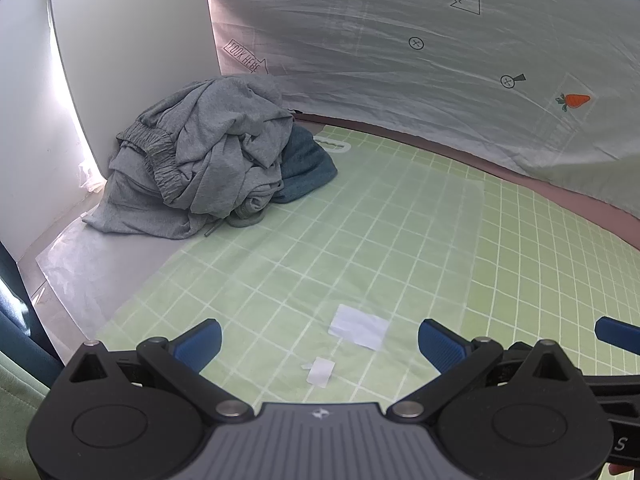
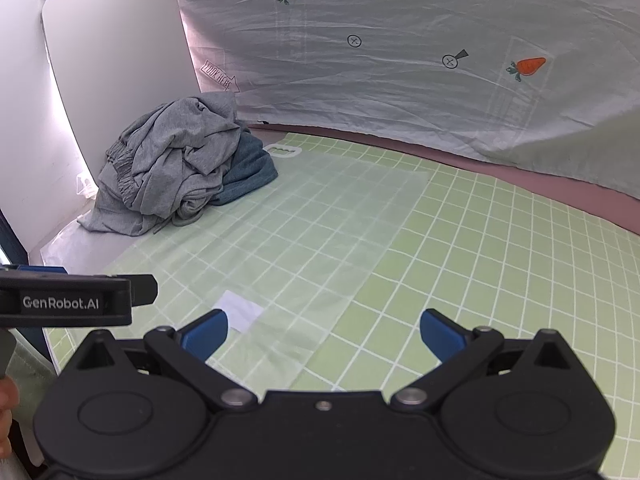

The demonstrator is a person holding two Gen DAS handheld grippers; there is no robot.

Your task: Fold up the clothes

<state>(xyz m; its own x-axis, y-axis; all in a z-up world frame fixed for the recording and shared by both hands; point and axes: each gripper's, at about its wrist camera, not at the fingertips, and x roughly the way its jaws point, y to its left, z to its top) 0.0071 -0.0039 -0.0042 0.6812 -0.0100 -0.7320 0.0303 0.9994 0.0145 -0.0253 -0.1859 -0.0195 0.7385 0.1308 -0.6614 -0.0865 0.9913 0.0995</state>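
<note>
A crumpled pile of grey clothes (image 1: 200, 160) (image 2: 168, 172) lies at the far left of the green grid mat (image 1: 520, 248) (image 2: 500, 260), with a teal garment (image 1: 308, 168) (image 2: 250, 172) tucked under its right side. An elastic waistband shows in the grey heap. My left gripper (image 1: 320, 344) is open over the near part of the mat, nothing between its blue pads. My right gripper (image 2: 324, 332) is also open and holds nothing, well short of the pile. The left gripper's body (image 2: 68, 300) shows at the left edge of the right wrist view.
A translucent plastic sheet (image 1: 360, 220) (image 2: 320, 232) covers the mat's left half, with small white labels (image 1: 358, 326) (image 2: 240, 312) near me. A white panel (image 1: 120, 40) stands behind the pile. A pale cloth with carrot prints (image 1: 440, 60) forms the back wall.
</note>
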